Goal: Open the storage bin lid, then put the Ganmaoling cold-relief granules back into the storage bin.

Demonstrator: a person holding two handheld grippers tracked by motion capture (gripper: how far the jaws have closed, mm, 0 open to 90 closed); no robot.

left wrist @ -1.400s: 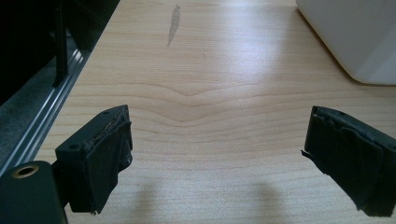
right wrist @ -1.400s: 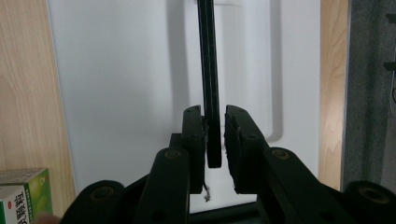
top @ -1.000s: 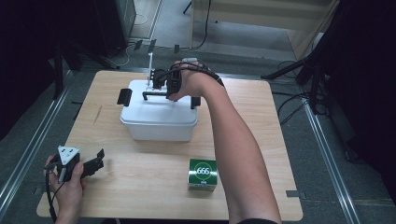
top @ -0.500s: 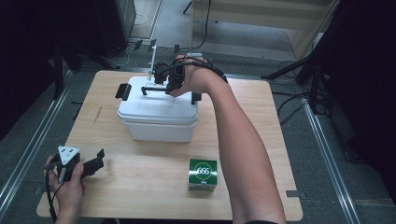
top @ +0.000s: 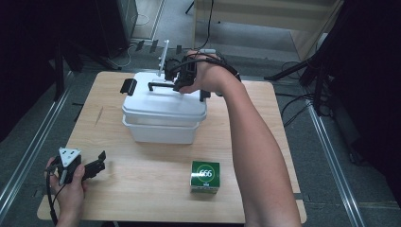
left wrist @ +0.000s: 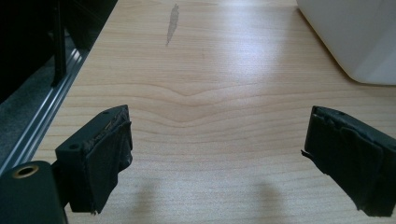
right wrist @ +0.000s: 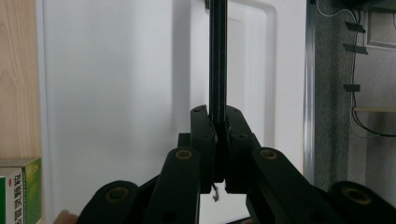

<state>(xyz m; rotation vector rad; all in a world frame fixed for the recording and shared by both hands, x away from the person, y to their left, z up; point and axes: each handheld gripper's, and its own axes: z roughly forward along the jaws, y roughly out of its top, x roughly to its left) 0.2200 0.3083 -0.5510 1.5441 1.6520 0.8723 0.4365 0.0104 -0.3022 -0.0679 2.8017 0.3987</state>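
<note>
Nearest the person's edge of the bench (top: 142,189), the left hand-held gripper (top: 97,165) rests low in the left hand (top: 68,191), its jaws spread wide with only bare wood between them. In the left gripper view the two black pads (left wrist: 105,158) stand far apart over the grain, and a corner of the white container (left wrist: 355,37) shows at the upper right.

A little further in, toward the right of the middle, a green box (top: 205,176) marked 666 sits by itself on the wood, well apart from both hands.

Beyond it, at the middle of the bench, is the white container (top: 163,123) with its white lid (top: 163,101) seated on top. Over the far side of that lid the right forearm reaches in, and the right hand-held gripper (top: 182,80) is clamped on the black handle (top: 161,86) of the lid. In the right gripper view its jaws are pinched nearly together on the thin black bar (right wrist: 217,56), which runs up the picture against the white lid (right wrist: 116,93).
</note>
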